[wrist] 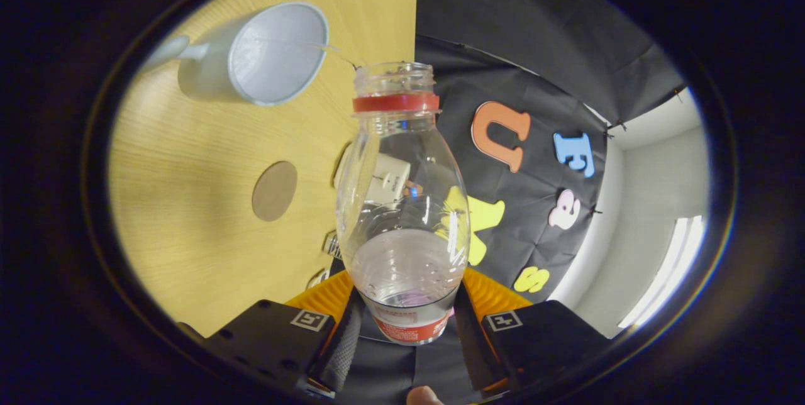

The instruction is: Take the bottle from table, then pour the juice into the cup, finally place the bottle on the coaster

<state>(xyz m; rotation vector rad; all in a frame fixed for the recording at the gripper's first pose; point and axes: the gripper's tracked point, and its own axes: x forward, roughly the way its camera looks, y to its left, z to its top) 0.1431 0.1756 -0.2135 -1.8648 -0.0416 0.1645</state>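
My gripper (407, 314) is shut on a clear plastic bottle (402, 204), both fingers pressing its lower body by the red and white label. The bottle has a red neck ring, no cap, and a little clear liquid pooled near its base. The whole view is rolled sideways, so the wooden table (188, 216) stands like a wall beside the bottle. A white cup (264, 56) with a handle sits on that table, its open mouth just beyond and beside the bottle's mouth. A round brown coaster (275, 191) lies on the table, nearer my fingers than the cup.
Behind the bottle, at the table's edge, a small white object (387, 182) shows through the plastic. Black booth cloth hangs past the table edge, with a white wall and a bright window strip (666, 266) further off. A fingertip (422, 395) shows below my fingers.
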